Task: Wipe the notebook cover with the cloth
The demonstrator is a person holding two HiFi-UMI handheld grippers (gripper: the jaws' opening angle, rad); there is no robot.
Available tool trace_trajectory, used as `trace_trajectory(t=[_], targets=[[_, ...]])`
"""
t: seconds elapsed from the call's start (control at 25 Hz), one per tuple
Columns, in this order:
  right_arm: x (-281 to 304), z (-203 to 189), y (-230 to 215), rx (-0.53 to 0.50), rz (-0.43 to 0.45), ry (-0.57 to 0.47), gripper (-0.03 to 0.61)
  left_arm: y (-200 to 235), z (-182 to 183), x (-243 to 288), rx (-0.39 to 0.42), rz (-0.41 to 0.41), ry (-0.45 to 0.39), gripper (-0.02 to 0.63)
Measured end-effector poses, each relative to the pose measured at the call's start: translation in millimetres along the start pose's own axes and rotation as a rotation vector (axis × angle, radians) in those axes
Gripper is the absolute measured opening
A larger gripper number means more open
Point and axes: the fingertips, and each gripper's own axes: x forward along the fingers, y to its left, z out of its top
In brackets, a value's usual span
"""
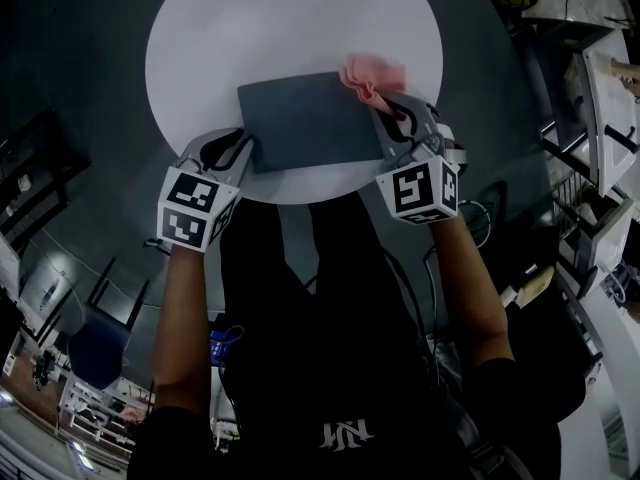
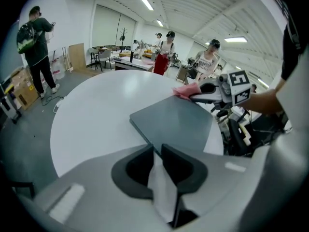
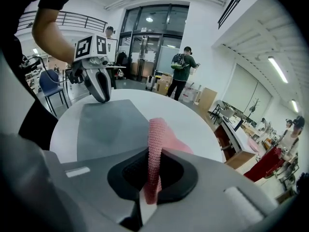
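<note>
While the left gripper pinches the notebook by its lower-left corner at frame centre, the right gripper, clamped on the pink cloth at the upper-right corner, should sweep leftward across the cover, pressing flat and evenly

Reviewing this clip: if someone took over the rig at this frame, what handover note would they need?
Left tongs: shut, tips at the notebook's near left corner, apparently steadying it.
Right tongs: shut on the pink cloth, at the notebook's far right corner.
Notebook lies flat and closed on the round white table.
Done: cloth gripped and at the notebook; how much is wiped cannot be told.
Left: sweep the cloth across the notebook.
</note>
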Motion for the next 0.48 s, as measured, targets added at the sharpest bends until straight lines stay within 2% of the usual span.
trace_trajectory(t=[0.28,0.48], targets=[[-18,-11,27,0.017,0.075,0.047,0.008,-3,0,3,0.011,-0.026,0.022,0.04],[-34,-20,52,0.041,0.115,0.075,0.008,-3,0,3,0.014,-0.017,0.02,0.04]])
